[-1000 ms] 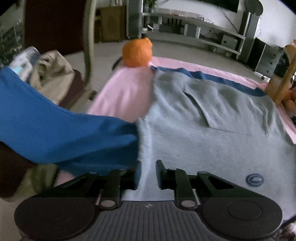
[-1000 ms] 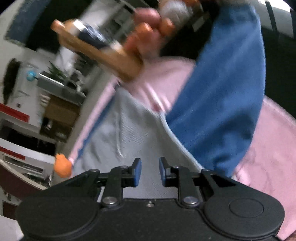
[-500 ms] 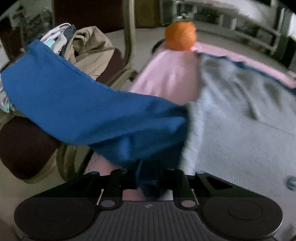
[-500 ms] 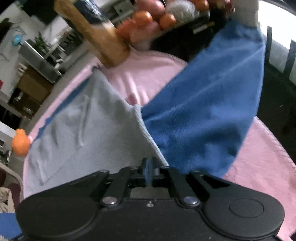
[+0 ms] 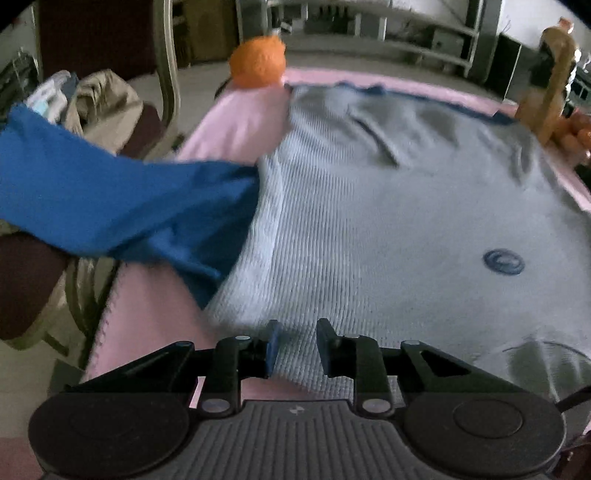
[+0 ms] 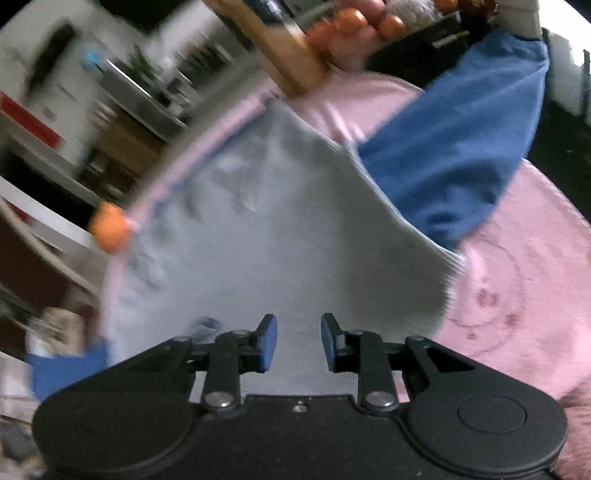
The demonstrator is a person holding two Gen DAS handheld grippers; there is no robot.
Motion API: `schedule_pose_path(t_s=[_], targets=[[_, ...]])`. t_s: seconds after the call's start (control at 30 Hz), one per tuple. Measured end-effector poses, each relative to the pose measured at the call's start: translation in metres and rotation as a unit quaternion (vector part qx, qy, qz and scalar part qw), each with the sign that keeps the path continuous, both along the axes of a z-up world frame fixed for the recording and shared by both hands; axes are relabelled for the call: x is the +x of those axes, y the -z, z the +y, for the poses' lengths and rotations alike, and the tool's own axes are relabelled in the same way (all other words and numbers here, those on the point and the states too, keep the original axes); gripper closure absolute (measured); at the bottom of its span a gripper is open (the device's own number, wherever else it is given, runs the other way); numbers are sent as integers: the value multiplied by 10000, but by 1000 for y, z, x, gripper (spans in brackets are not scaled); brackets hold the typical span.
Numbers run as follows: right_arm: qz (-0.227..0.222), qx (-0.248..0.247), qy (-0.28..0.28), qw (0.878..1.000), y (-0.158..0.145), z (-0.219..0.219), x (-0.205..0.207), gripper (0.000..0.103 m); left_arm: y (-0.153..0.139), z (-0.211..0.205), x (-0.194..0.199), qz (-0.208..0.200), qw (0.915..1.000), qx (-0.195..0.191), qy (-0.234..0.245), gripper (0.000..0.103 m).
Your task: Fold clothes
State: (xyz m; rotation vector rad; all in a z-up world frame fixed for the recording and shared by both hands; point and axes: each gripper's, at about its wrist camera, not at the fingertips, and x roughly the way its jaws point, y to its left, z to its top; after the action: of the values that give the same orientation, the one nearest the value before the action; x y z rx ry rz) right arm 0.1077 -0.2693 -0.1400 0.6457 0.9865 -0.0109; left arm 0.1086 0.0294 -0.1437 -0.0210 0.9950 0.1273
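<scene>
Grey knit garment lying flat on pink cloth, blue sleeves trailing off both sides. Left gripper and right gripper just reopening, gripping nothing. Risking sleeves sliding further off, dragging the body crooked.

The blue sleeve is running off the left edge. Motion blur is smearing the shelves and the fruit.
</scene>
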Motion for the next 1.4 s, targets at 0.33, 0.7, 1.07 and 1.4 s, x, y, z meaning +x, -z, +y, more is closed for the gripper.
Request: schedule_pose_path(t_s=[0.33, 0.7, 1.07, 1.4], targets=[[376, -415, -104, 9984, 20, 9, 14, 82, 7, 14, 0, -72, 9997, -218, -12, 71], [-966, 660, -42, 9931, -32, -12, -73, 67, -65, 11, -98, -1272, 9831, -1007, 851, 72], [-155, 455, -1235, 9912, -19, 57, -117, 47, -43, -42, -127, -479, 9840, -559, 1624, 66], [460, 181, -1571, 9863, 9, 82, -116, 32, -34, -20, -116, -292, 9919, -513, 1121, 65]])
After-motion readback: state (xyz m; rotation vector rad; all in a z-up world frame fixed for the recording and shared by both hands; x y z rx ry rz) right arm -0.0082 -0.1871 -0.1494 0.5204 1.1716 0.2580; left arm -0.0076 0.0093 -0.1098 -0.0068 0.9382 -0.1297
